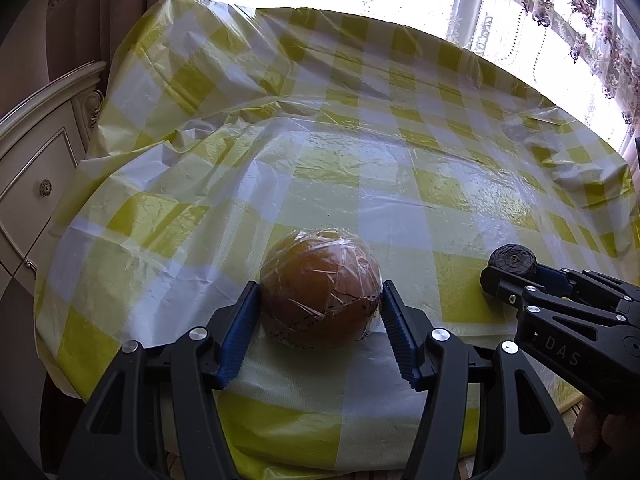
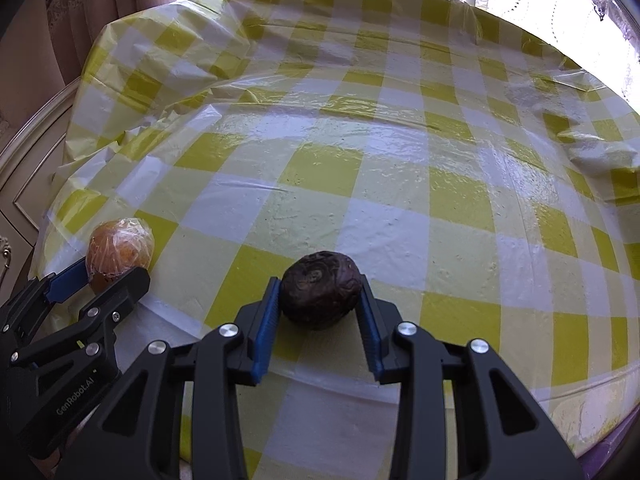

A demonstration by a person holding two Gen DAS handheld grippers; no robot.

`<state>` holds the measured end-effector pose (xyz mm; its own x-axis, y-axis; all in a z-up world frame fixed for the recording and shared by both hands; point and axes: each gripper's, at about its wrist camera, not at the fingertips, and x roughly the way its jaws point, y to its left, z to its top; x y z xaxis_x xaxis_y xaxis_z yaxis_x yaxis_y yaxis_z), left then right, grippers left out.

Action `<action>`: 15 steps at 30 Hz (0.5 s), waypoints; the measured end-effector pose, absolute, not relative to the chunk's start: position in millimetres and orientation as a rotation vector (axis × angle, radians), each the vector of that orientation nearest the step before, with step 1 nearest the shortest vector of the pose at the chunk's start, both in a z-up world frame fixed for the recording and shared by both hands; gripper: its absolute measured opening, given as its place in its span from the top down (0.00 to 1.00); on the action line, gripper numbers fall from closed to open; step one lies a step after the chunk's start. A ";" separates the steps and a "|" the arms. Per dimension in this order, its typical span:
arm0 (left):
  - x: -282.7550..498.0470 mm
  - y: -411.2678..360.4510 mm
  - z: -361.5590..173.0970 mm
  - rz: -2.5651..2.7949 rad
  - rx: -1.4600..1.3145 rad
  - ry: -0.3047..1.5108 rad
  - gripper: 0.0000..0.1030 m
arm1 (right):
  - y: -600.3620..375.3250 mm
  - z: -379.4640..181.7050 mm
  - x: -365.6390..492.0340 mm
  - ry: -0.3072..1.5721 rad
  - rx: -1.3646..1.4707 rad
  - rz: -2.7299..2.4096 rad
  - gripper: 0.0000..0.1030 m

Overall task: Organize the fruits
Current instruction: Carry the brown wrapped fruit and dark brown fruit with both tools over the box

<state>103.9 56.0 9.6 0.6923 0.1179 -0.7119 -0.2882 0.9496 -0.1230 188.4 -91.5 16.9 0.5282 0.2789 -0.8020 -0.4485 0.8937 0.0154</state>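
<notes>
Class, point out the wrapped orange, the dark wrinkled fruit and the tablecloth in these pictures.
Wrapped orange point(image 1: 320, 292): left wrist view, middle of its plastic-covered front.
Dark fruit point(image 2: 320, 290): right wrist view, centre of its wrinkled skin.
Tablecloth point(image 2: 400, 160): right wrist view, a bare checked patch.

1. Left gripper point(image 1: 320, 308): black angular linkage arms, blue ribbed pads, silver round pivot pins.
2. Right gripper point(image 2: 320, 300): same build; white "DAS" lettering on its side.
3. "GenRobot.AI" printed on left gripper's body.
</notes>
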 end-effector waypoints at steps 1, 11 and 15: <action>103.5 55.3 9.6 0.221 -0.233 0.774 0.44 | -94.3 16.9 187.0 0.918 -0.200 0.436 0.64; 106.7 39.6 8.3 0.101 -0.202 0.799 0.44 | -127.2 19.4 172.7 0.932 -0.184 0.397 0.64; 103.9 37.3 12.9 0.094 -0.202 0.798 0.44 | -140.2 18.2 167.1 0.944 -0.186 0.379 0.64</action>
